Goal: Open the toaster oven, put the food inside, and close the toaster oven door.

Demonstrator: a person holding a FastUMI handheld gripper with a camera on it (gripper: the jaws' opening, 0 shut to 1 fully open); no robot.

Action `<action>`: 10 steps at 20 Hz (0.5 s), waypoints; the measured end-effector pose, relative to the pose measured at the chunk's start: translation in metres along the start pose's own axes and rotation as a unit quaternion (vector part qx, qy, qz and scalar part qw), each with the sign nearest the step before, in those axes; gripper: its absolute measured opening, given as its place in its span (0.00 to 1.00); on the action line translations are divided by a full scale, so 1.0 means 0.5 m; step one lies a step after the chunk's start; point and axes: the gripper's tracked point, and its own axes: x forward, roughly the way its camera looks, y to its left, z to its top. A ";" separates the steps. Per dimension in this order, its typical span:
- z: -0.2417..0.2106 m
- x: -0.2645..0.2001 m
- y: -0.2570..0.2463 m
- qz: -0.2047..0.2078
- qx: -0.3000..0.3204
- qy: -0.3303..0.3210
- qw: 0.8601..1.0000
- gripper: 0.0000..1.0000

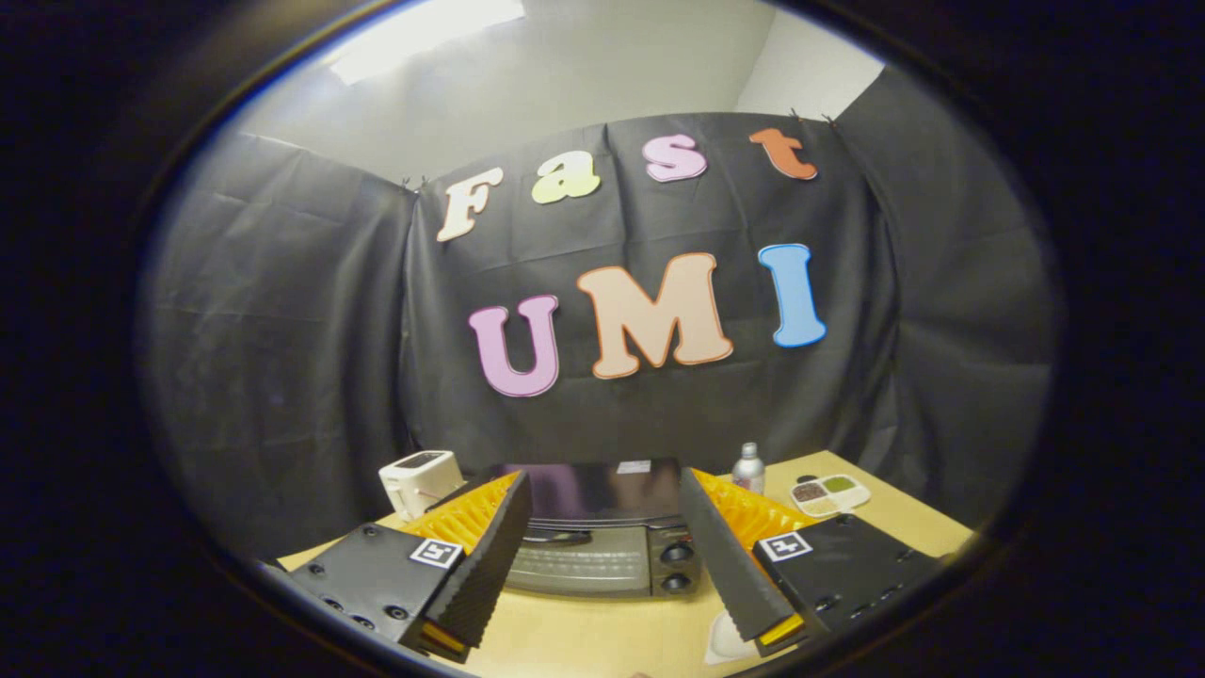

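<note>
Gripper (602, 565) spread wide, holding nothing; toaster oven (602, 527) sits on the table (602, 631) just beyond its fingers, door shut; likely rigid and heavy, the door hinged; best gripped at the handle (555, 539) along its top edge

Gripper cam: faces toaster oven (602, 541), near, slightly above.

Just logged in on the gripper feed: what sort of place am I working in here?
Likely a staged kitchen counter in a cloth-walled booth: a wooden table carries a closed toaster oven, a white toaster, a metal bottle and a divided condiment tray. The gripper is open, the oven beyond its fingers.
</note>
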 end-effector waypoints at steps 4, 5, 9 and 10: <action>-0.018 0.036 0.044 0.015 0.000 0.008 1.000 0.98; -0.025 0.048 0.053 0.018 0.001 0.012 1.000 0.98; -0.057 0.095 0.089 0.031 0.006 0.028 0.999 0.98; -0.070 0.107 0.097 0.034 0.007 0.035 0.999 0.98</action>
